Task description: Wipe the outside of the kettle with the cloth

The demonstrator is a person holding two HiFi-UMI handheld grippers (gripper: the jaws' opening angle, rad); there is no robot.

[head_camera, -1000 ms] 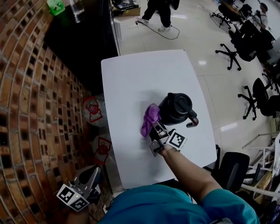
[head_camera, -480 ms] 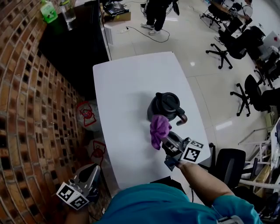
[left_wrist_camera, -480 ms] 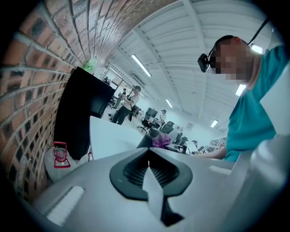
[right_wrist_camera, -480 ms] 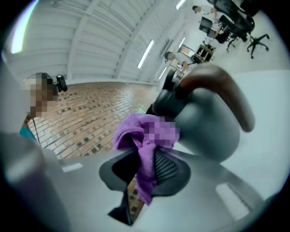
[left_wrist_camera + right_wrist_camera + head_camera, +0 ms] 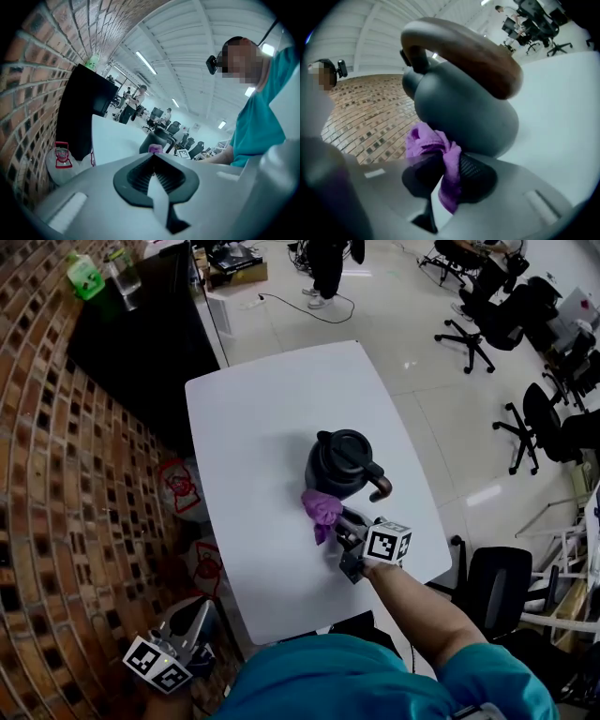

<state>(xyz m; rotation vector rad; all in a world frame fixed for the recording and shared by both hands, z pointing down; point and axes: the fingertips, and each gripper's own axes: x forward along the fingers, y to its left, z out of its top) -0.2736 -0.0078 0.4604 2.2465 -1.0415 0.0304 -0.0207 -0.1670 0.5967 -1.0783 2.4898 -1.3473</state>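
A dark grey kettle (image 5: 339, 463) with a brown handle (image 5: 381, 486) stands near the middle of the white table (image 5: 253, 418). My right gripper (image 5: 339, 523) is shut on a purple cloth (image 5: 322, 508) and presses it against the kettle's near lower side. Close up in the right gripper view, the cloth (image 5: 436, 150) is bunched between the jaws under the kettle's body (image 5: 464, 110). My left gripper (image 5: 195, 626) hangs low beside the table's left edge, jaws closed on nothing. In the left gripper view the kettle (image 5: 157, 140) shows far off past the left gripper (image 5: 152, 164).
A brick wall (image 5: 56, 521) runs along the left. Plastic bags (image 5: 178, 488) lie on the floor between wall and table. A black cabinet (image 5: 141, 343) carrying bottles stands at the back left. Office chairs (image 5: 548, 427) are on the right. A person (image 5: 328, 268) stands at the far end.
The right gripper carried the cloth from the kettle's left side round to its near side, then pushed it in against the base. The head view shifted. The left gripper stayed low.
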